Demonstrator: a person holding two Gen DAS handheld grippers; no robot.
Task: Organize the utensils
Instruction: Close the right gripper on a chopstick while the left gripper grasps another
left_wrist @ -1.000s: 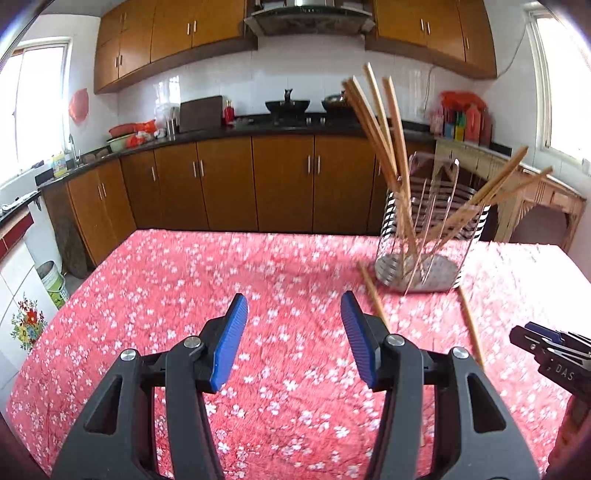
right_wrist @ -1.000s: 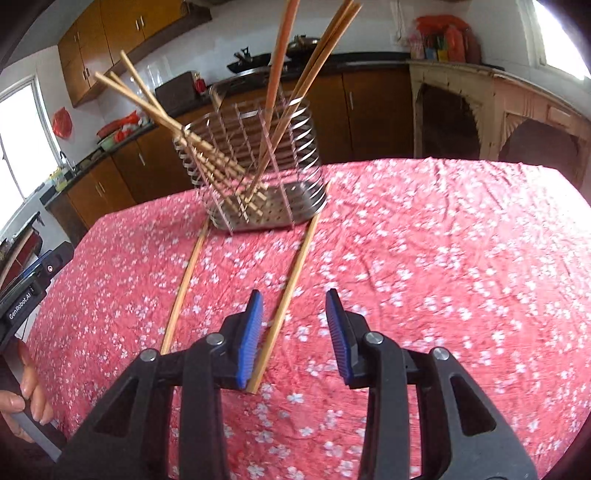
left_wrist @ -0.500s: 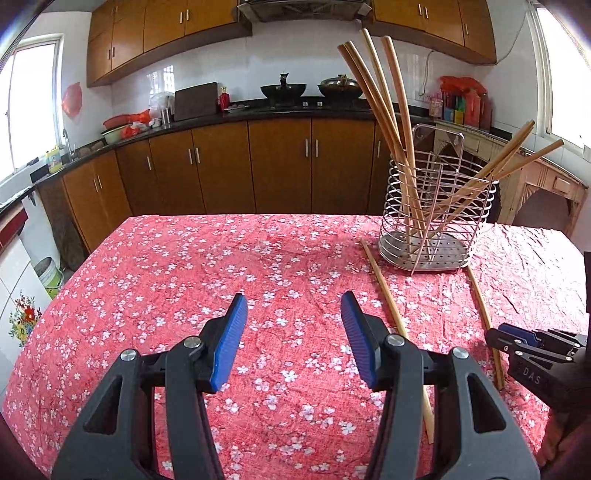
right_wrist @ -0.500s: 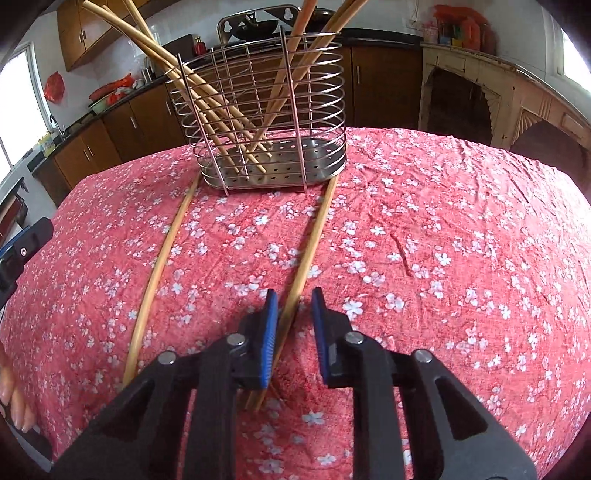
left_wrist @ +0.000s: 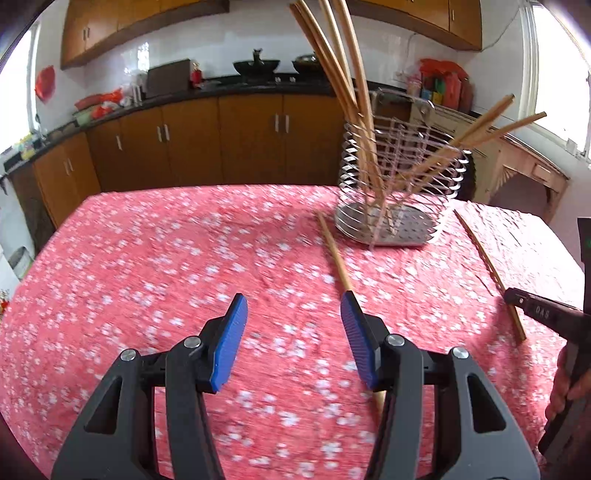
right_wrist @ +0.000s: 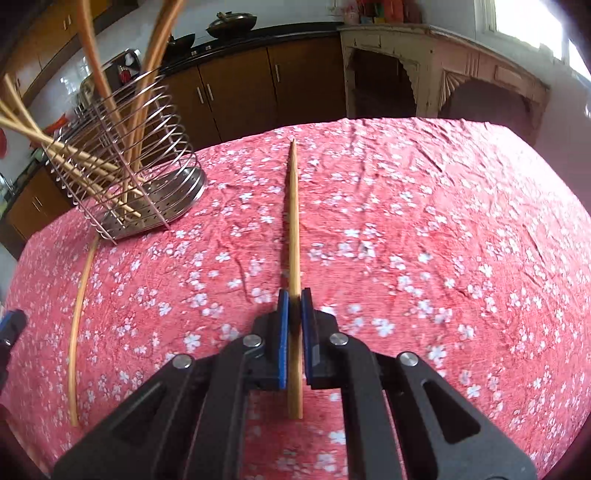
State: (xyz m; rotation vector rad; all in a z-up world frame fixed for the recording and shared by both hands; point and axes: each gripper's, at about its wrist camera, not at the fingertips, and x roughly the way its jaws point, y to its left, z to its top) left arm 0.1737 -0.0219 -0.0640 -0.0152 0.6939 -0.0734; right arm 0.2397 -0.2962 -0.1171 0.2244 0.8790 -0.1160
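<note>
Before you lies a red floral tablecloth [left_wrist: 155,258]; behind it you see brown base cabinets [left_wrist: 207,144] under a black countertop [left_wrist: 236,83], a dark wok [left_wrist: 256,66] on top, wall cupboards [left_wrist: 122,26] above

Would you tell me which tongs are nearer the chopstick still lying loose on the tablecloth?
Left. The left tongs hang open right beside the loose chopstick; the right tongs grip another chopstick farther off.

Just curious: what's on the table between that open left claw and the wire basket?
In the left wrist view, one loose chopstick lies between the open left gripper and the wire basket; otherwise only floral tablecloth.
</note>
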